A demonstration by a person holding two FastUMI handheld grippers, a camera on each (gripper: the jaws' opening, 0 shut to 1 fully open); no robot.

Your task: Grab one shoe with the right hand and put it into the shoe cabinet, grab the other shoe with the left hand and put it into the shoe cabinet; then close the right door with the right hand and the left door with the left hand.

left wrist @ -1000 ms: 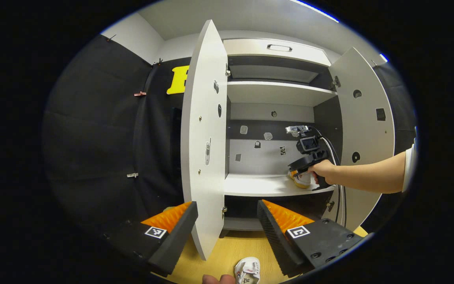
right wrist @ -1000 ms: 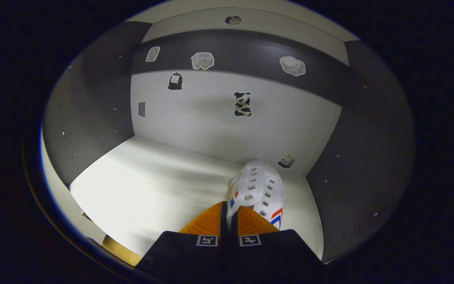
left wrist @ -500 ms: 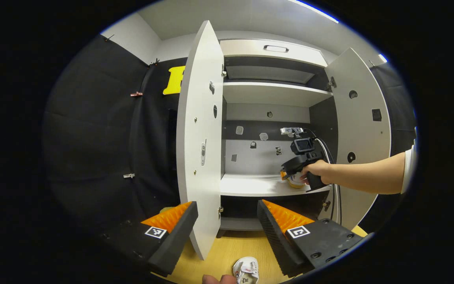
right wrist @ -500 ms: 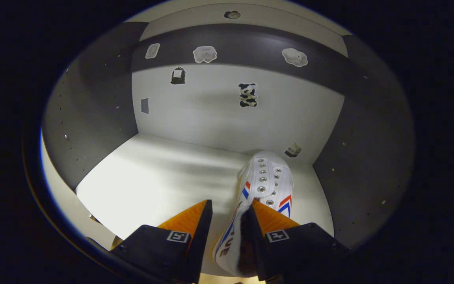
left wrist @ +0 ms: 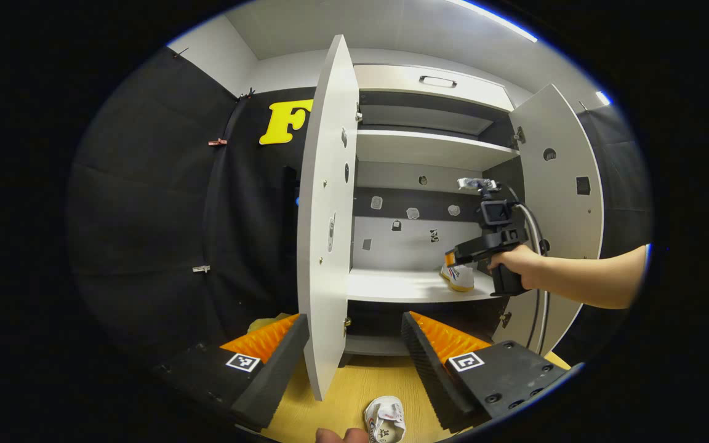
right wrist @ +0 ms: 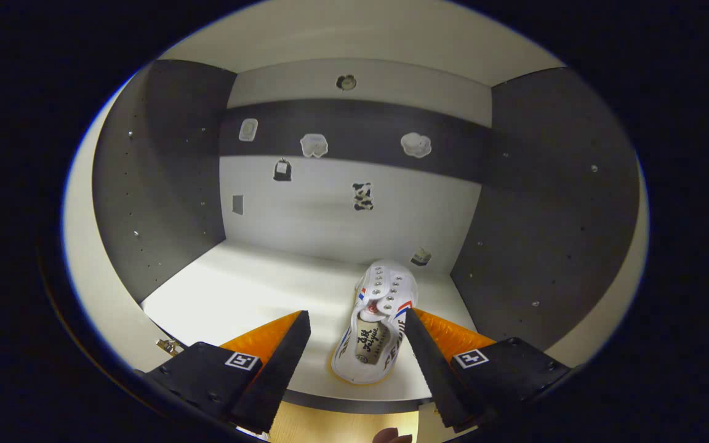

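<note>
In the right gripper view, the right gripper [right wrist: 354, 351] has its fingers spread wide apart at the bottom of the frame, holding nothing. One shoe [right wrist: 374, 332] lies on the white shelf [right wrist: 237, 295] of the shoe cabinet [right wrist: 164, 184], lower centre of the frame, toe toward the back wall, heel near the shelf's front edge, between the two fingers and touching neither. It sits nearer the cabinet's dark side wall at the right of the frame. Small stickers [right wrist: 362, 195] mark the back wall. In the left gripper view, the left gripper [left wrist: 354, 363] also has its fingers apart and empty, low in the frame above the wooden floor [left wrist: 348, 394]. The other shoe [left wrist: 385, 419] lies on that floor at bottom centre, between the fingers and apart from them. The left door [left wrist: 324, 215] stands open, edge-on at centre; the right door [left wrist: 560, 203] is open at right. A hand [left wrist: 517, 264] holds the right gripper at the cabinet's mouth, right of centre, just above the shelved shoe.
</note>
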